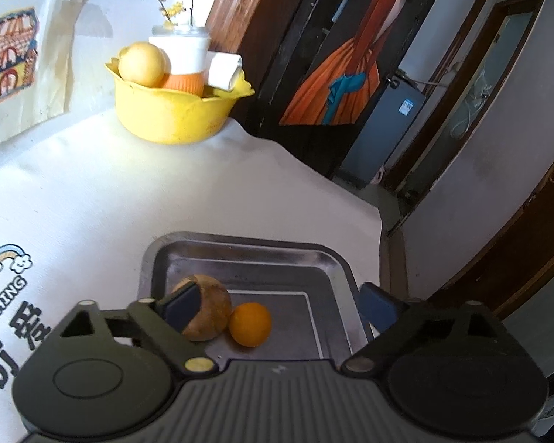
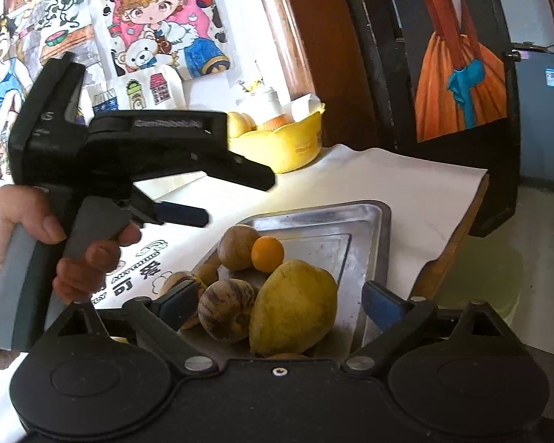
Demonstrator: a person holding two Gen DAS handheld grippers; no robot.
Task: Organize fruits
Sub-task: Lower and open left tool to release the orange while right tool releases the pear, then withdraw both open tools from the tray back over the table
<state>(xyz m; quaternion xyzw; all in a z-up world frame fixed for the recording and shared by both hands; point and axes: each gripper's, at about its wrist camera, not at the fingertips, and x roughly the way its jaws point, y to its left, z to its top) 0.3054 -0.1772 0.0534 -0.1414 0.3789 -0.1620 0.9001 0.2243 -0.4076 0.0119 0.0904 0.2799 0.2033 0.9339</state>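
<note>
A steel tray (image 1: 325,258) lies on the white tablecloth. In the left wrist view it holds a round brown fruit (image 1: 214,310) touching a small orange (image 1: 250,324). My left gripper (image 1: 279,306) hovers over them, open, nothing between its pads. In the right wrist view the same tray (image 2: 369,229) carries that brown fruit (image 2: 238,247), the orange (image 2: 267,253), a big yellow fruit (image 2: 293,308), a striped brown fruit (image 2: 225,312) and more brown ones behind. My right gripper (image 2: 281,301) is open around the yellow and striped fruits; its right pad stands clear of them.
A yellow bowl (image 1: 173,114) at the back holds a pale yellow fruit (image 1: 142,62), a white and orange cup (image 1: 184,59) and a paper roll. A hand (image 2: 18,229) holds the left gripper left of the tray. The table edge (image 2: 458,236) runs close on the right.
</note>
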